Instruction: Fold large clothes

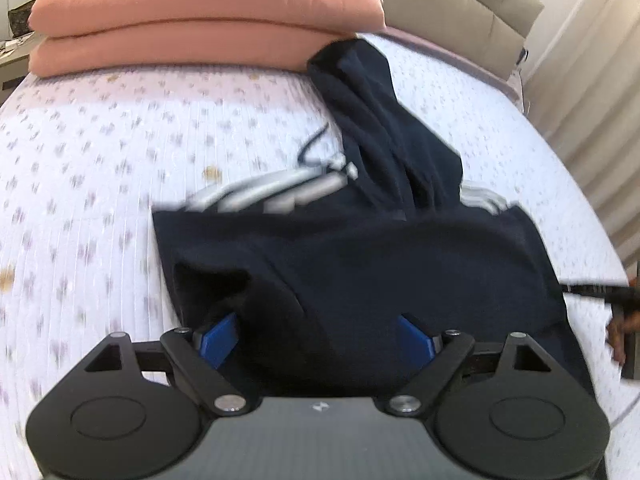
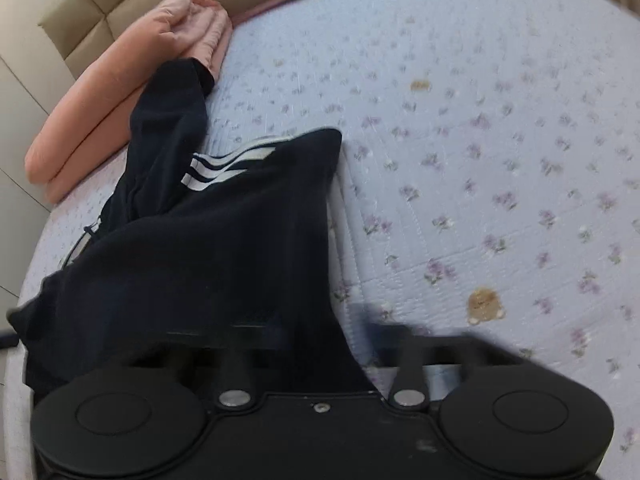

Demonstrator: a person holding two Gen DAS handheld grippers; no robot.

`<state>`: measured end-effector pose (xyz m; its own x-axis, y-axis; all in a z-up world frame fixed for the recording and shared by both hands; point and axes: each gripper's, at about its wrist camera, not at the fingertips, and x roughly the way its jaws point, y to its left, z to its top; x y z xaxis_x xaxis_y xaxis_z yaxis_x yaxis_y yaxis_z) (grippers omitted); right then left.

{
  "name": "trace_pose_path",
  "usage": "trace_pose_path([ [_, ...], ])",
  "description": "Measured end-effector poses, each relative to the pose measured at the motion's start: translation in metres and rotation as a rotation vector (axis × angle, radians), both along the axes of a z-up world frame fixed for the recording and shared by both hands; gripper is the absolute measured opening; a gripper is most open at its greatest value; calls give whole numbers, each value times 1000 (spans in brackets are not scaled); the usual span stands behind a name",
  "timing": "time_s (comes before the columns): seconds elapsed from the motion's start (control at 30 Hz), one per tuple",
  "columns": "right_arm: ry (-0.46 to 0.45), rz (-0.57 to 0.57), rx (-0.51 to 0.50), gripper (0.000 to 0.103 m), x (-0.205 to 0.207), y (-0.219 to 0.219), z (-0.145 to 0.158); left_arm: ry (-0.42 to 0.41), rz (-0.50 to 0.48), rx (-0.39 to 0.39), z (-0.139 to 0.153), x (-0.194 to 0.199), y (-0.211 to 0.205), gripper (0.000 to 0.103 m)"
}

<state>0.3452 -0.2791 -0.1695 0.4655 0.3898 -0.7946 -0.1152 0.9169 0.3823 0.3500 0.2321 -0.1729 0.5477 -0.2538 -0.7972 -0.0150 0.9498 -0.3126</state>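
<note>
A dark navy garment point(image 1: 360, 256) with white stripes lies on the flowered bed sheet point(image 1: 100, 152). One long part of it runs up to the folded blanket. My left gripper point(image 1: 318, 340) has its blue fingers point(image 1: 218, 340) wide apart, with navy cloth bunched between and over them. In the right wrist view the same garment point(image 2: 192, 248) with white stripes point(image 2: 224, 168) drapes over my right gripper point(image 2: 312, 344). Its linkage arms stand close together. Its fingertips are hidden under the cloth.
A folded salmon-pink blanket point(image 1: 200, 20) lies at the head of the bed; it also shows in the right wrist view point(image 2: 120, 84). A beige padded headboard point(image 1: 460, 4) stands behind. The other gripper and a hand point(image 1: 616, 312) show at the right edge.
</note>
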Motion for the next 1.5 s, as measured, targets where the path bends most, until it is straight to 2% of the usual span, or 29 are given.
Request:
trace_pose_path([
  [0.07,-23,-35,-16,4,-7,1,2,-25,14,8,8,23,6,87],
  [0.13,-41,-5,-74,6,-11,10,5,-47,29,4,14,54,13,86],
  [0.17,-40,-1,-95,17,-12,13,7,-59,34,0,15,72,15,86],
  [0.2,-39,-15,-112,38,-10,13,9,-64,41,8,14,89,15,84],
  [0.23,-52,-40,-123,45,-12,13,12,-57,46,17,10,110,15,82],
  [0.27,-71,-67,-133,50,-15,11,17,-42,51,25,4,132,14,74],
  [0.3,-85,-76,-134,50,-19,10,21,-21,56,24,-3,151,12,67],
  [0.43,-117,-19,-40,57,-38,13,39,29,34,-22,-32,197,2,59],
  [0.53,-118,13,-28,60,-47,22,44,69,10,1,-54,213,-7,41],
  [0.57,-115,18,-17,60,-50,24,44,67,8,18,-60,212,-11,31],
  [0.6,-112,19,-6,60,-52,27,44,43,-11,57,-61,212,-16,14],
  [0.63,-109,18,6,60,-53,30,43,23,-36,96,-62,211,-21,3],
  [0.67,-107,18,16,60,-54,32,41,11,-43,104,-60,209,-23,3],
  [0.77,-109,13,25,60,-57,38,39,-75,-66,5,-40,189,-24,3],
  [0.9,-119,-1,78,61,-58,43,35,-178,-176,-8,-4,155,-46,3],
  [0.97,-112,6,113,61,-56,46,31,-186,-246,-32,5,144,-59,3],
  [1.03,-97,29,131,61,-54,55,24,-151,-366,-36,4,139,-75,5],
  [1.07,-88,38,132,61,-54,58,22,-118,-432,-24,0,140,-84,10],
  [1.13,-83,42,132,61,-53,60,20,-87,-471,55,-7,146,-97,28],
  [1.2,-80,42,137,61,-54,60,17,-93,-448,128,-8,157,-102,72],
  [1.27,-73,28,146,61,-56,56,14,-156,-388,118,-4,172,-95,84],
  [1.37,-50,-6,163,61,-59,47,7,-168,-251,89,-3,209,-78,84],
  [1.5,-26,-58,216,60,-65,35,-3,-148,-83,76,-20,264,-57,81],
])
